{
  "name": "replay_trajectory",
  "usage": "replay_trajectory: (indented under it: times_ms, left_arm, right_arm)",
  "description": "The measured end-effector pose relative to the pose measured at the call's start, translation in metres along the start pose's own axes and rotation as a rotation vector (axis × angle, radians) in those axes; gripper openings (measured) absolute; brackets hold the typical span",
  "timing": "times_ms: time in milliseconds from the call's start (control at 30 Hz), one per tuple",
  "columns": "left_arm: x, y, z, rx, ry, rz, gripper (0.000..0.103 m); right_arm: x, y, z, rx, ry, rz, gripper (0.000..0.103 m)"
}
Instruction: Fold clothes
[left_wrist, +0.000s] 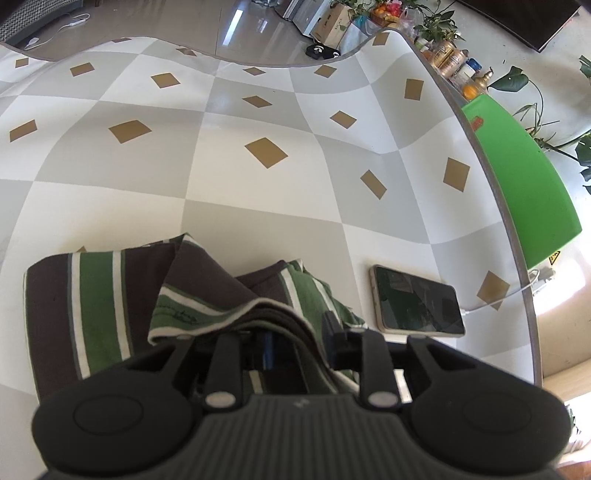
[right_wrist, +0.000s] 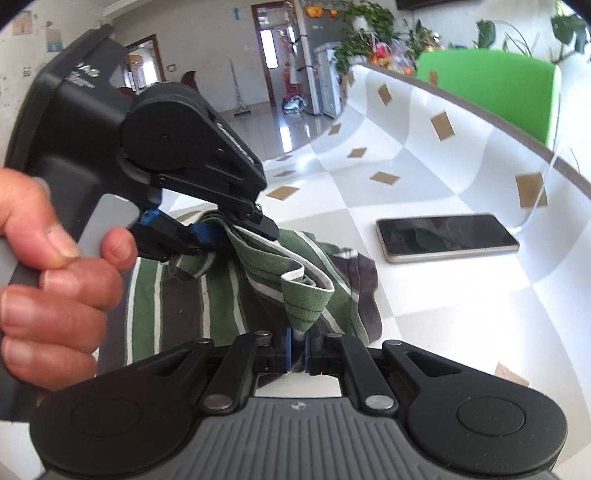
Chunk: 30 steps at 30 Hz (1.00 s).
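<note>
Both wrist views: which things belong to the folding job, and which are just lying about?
Job:
- striped garment, partly folded on the table
- left tongs, shut on its edge
- right tongs, shut on its green hem

Lying about:
- phone, cable plugged in
- green chair
- bottles and plants beyond the table

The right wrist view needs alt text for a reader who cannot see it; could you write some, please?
Two handheld grippers, the right gripper and the left gripper, pinch a striped green-and-brown garment above a checkered table. A phone lies nearby.
</note>
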<state>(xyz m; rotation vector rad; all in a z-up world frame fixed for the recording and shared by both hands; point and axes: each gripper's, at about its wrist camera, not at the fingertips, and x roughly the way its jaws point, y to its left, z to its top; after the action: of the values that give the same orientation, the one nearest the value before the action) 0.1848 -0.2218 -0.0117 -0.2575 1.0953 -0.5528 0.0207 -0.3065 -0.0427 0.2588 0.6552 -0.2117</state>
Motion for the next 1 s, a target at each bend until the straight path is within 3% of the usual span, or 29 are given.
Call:
replay_trajectory:
  times_ms: [200, 367, 533, 700, 833, 1000]
  left_arm:
    - [0.003, -0.005, 0.000, -0.019, 0.007, -0.037, 0.049]
    - [-0.007, -0.004, 0.003, -0.033, -0.005, -0.058, 0.051]
    - [-0.016, -0.009, 0.009, -0.034, -0.025, -0.089, 0.061]
    - [-0.025, -0.022, 0.017, -0.019, -0.060, -0.128, 0.071]
    - [-0.032, -0.022, 0.019, -0.004, -0.084, -0.106, 0.074]
    - [-0.041, -0.006, 0.022, -0.029, -0.112, -0.085, 0.075]
  right_arm:
    - [0.004, -0.015, 0.001, 0.094, 0.040, -0.066, 0.015]
    - [-0.002, -0.028, 0.004, 0.188, 0.042, -0.081, 0.020]
    - [-0.012, -0.029, 0.009, 0.173, -0.021, -0.166, 0.024]
    - [-0.014, -0.036, 0.007, 0.202, 0.000, -0.227, 0.025]
    - [-0.016, -0.034, 0.010, 0.171, -0.031, -0.241, 0.026]
    - [-0.017, -0.021, 0.014, 0.078, -0.066, -0.198, 0.028]
